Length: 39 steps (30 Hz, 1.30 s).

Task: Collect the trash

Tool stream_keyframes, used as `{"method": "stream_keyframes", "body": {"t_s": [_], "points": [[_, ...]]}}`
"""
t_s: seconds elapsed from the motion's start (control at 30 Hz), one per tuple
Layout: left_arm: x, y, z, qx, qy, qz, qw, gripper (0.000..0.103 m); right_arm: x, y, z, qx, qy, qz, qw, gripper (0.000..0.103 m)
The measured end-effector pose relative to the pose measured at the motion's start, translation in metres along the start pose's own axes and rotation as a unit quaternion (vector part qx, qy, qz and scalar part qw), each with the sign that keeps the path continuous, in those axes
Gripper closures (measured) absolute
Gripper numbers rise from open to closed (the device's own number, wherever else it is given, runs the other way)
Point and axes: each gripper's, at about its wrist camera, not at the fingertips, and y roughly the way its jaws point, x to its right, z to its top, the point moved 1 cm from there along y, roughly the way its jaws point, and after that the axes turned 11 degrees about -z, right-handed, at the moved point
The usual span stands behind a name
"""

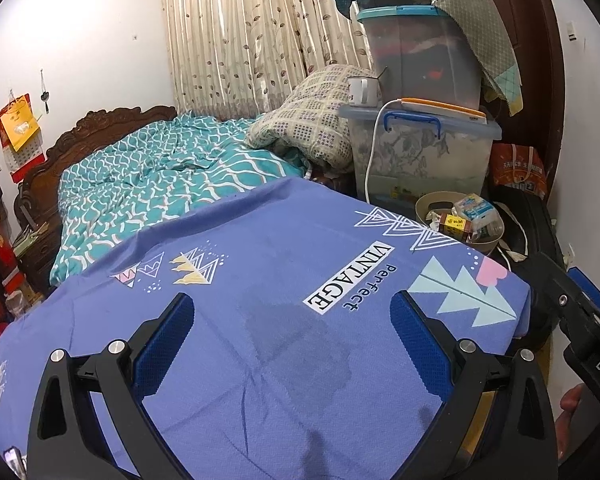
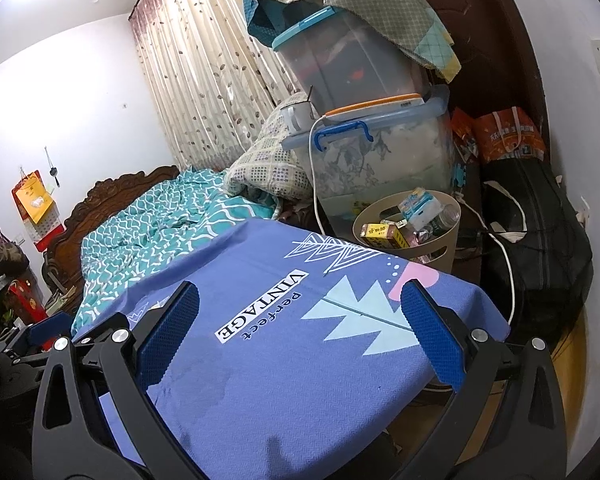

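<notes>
I've got both grippers, left gripper [image 1: 292,336] and right gripper [image 2: 300,328], spread wide, holding nothing, over the blue cloth [image 1: 260,280]. Trash sits in the beige bin [image 2: 448,236], beyond the cloth's far-right corner, well ahead of the fingertips.

The bin [image 2: 440,254] is packed so its bottom is hidden, and the blue cloth [image 2: 284,360] covers its near base. Print on the yellow box [image 2: 380,233] is too small to read. The upper tub [image 2: 352,64] is half under a draped quilt [image 2: 364,0]. A hand [image 1: 571,398] is cut off at the left wrist view's edge.
</notes>
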Motion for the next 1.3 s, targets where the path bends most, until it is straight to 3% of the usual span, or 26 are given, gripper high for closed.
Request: {"method": "stream_keyframes", "body": {"t_s": [0.17, 0.77, 1.3], "points": [[0.001, -0.005, -0.001, 0.008, 0.007, 0.013, 0.9999, 0.008, -0.001, -0.001, 0.000, 0.000, -0.001, 0.001, 1.000, 0.003], [0.000, -0.004, -0.004, 0.004, 0.004, 0.005, 1.0000, 0.008, -0.003, -0.002, -0.003, -0.004, 0.000, 0.001, 1.000, 0.003], [-0.002, 0.007, -0.011, -0.023, -0.005, -0.009, 0.9997, 0.008, -0.004, -0.002, -0.008, -0.008, 0.000, 0.001, 1.000, 0.003]]}}
